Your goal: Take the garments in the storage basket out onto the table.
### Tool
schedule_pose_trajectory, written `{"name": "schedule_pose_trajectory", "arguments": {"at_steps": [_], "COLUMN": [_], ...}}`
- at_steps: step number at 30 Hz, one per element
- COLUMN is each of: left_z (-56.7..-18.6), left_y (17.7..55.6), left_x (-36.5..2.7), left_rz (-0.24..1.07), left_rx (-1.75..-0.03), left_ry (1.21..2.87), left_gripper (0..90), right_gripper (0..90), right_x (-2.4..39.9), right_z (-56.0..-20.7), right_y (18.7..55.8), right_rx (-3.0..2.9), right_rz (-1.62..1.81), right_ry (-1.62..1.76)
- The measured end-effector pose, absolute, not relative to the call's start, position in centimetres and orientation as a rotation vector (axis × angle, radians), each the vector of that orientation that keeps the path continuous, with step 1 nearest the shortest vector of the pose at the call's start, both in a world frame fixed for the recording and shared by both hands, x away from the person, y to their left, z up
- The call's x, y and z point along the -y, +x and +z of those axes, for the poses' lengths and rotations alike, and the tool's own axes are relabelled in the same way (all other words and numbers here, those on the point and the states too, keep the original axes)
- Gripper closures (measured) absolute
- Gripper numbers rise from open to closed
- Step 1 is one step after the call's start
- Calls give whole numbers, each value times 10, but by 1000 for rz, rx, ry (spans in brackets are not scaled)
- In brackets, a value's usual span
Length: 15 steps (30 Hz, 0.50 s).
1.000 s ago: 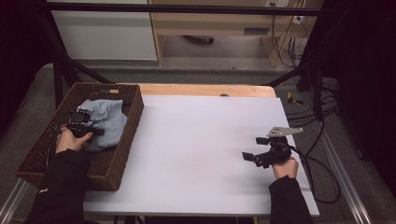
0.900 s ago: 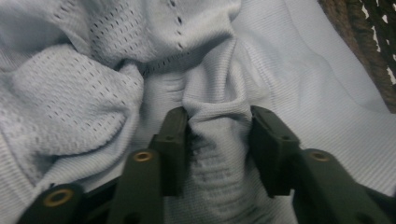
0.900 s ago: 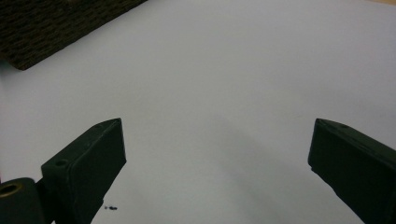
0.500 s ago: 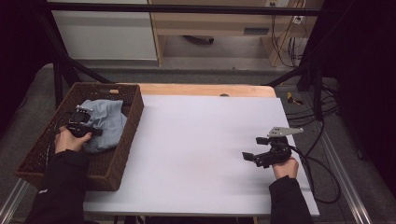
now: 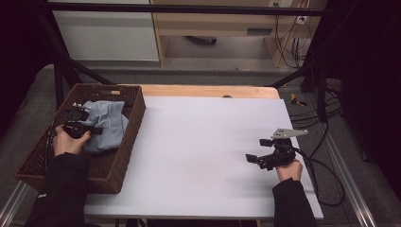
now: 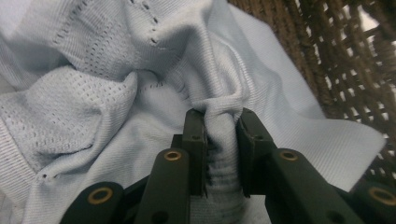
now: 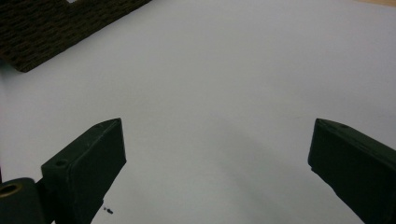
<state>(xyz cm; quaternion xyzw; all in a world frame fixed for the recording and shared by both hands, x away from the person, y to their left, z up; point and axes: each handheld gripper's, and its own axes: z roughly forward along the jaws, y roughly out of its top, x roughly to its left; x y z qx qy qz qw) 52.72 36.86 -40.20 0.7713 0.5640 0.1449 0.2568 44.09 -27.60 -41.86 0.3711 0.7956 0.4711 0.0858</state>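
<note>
Two grippers at work: the left gripper (image 6: 219,135) pinches a fold of the pale blue knit garment (image 5: 108,124) inside the wicker basket (image 5: 135,111); lifting slowly should clear its wall, while the right gripper (image 5: 255,160) waits wide open, well right of the basket.

Right gripper (image 7: 217,154): its two black jaws rise from the lower corners and stand wide apart over a bare white table (image 7: 224,74). A corner of a dark woven basket (image 7: 56,28) sits at upper left, well clear of the jaws.
</note>
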Motion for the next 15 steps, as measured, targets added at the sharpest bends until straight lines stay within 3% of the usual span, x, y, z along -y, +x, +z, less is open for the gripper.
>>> {"name": "schedule_pose_trajectory", "arguments": {"at_steps": [15], "left_z": [-387], "left_y": [518], "left_x": [-366], "left_rz": [407], "left_rx": [-1487], "left_ry": [2029], "left_gripper": [755], "right_gripper": [47], "right_x": [276], "right_z": [-419], "right_y": [441], "right_rx": [-2372], "right_rz": [1404], "right_ry": [1106]}}
